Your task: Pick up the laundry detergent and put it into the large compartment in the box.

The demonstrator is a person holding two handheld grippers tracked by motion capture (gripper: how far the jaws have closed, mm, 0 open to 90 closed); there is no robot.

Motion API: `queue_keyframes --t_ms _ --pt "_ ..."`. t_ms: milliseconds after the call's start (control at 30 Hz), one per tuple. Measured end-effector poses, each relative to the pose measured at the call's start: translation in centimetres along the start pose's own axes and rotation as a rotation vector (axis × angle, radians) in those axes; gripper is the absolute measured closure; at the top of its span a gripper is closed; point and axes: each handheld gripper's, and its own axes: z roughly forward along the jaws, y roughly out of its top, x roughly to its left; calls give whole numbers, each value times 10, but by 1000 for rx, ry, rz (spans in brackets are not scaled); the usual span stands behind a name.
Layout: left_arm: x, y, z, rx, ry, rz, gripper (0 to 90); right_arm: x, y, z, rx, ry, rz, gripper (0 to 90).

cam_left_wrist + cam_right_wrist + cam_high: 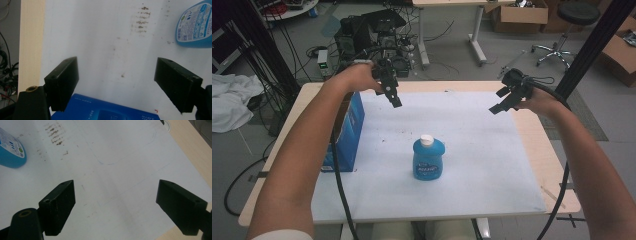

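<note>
A blue plastic bottle [428,160] with a white cap stands upright near the middle of the white sheet [462,190]. A blue box [344,135] stands at the sheet's left edge. My left gripper [393,97] is held above the far left part of the sheet, open and empty; its view looks down past the box top [105,111] toward the bottle [193,25]. My right gripper [502,102] hovers over the far right part of the sheet, open and empty, and the bottle's base [11,150] lies at the upper left of its view.
The sheet covers a light wooden table [552,165]. Dark smudges [141,20] mark the sheet near the bottle. Beyond the table's far edge are cables and equipment [372,35], a stool [569,25] and cardboard boxes [519,15].
</note>
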Motion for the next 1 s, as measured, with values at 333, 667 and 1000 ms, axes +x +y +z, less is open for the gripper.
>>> queue_keyframes --t_ms 333,667,1000 --pt "-10 6 -4 -5 2 36 199 5 1 1 -7 10 -13 157" --pt "-24 8 -15 -27 -17 58 192 9 -3 -5 -21 3 -5 156" --pt "-44 12 -23 -22 -12 135 193 11 -4 -7 -37 15 -7 156"
